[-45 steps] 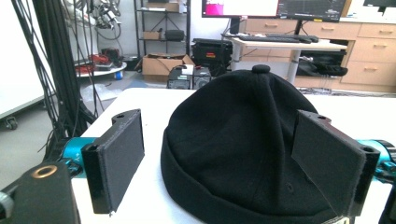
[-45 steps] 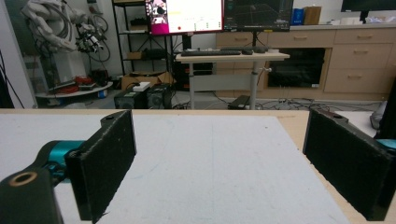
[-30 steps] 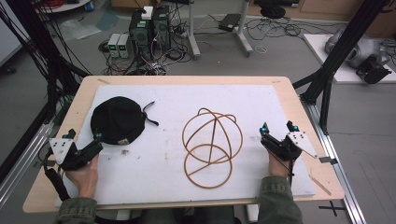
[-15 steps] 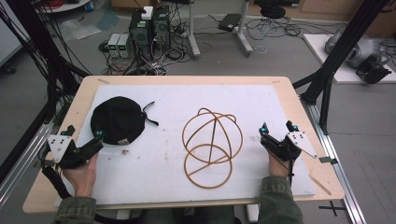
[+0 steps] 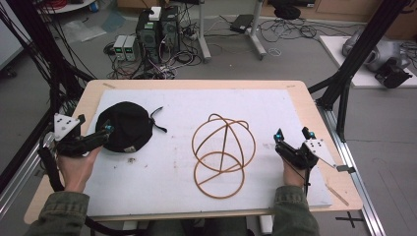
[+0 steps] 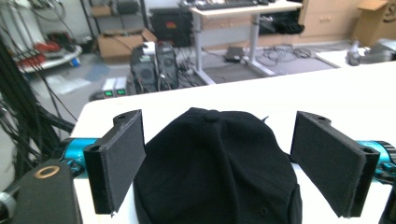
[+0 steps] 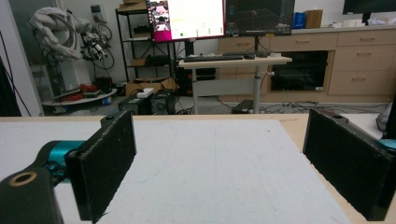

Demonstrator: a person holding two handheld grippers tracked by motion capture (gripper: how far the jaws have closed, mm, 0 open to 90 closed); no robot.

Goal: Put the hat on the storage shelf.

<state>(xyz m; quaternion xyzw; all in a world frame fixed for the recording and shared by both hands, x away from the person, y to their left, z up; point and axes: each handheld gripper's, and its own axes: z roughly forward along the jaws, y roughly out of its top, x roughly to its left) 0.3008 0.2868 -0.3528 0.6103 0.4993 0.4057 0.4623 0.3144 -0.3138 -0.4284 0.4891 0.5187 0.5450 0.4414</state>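
A black cap point(image 5: 125, 127) lies crown up on the left of the white mat point(image 5: 162, 182). My left gripper point(image 5: 104, 132) hovers at the cap's near-left edge, raised off the mat. In the left gripper view the cap point(image 6: 215, 186) sits low between the wide-set jaws of the left gripper point(image 6: 222, 161). The pads do not touch it, and the jaws have just been closing a little. A tan wire-like frame of hoops point(image 5: 223, 142) stands at the mat's middle. My right gripper point(image 5: 291, 135) rests open near the mat's right edge; the right gripper point(image 7: 224, 163) has nothing between its jaws.
The mat covers most of a wooden table point(image 5: 196, 83). Black frame posts point(image 5: 344, 73) rise at the table's sides. Computers and cables point(image 5: 157, 34) sit on the floor beyond the far edge.
My left hand has lifted its gripper and brought it closer to the cap. The right hand, the cap and the hoop frame have stayed put.
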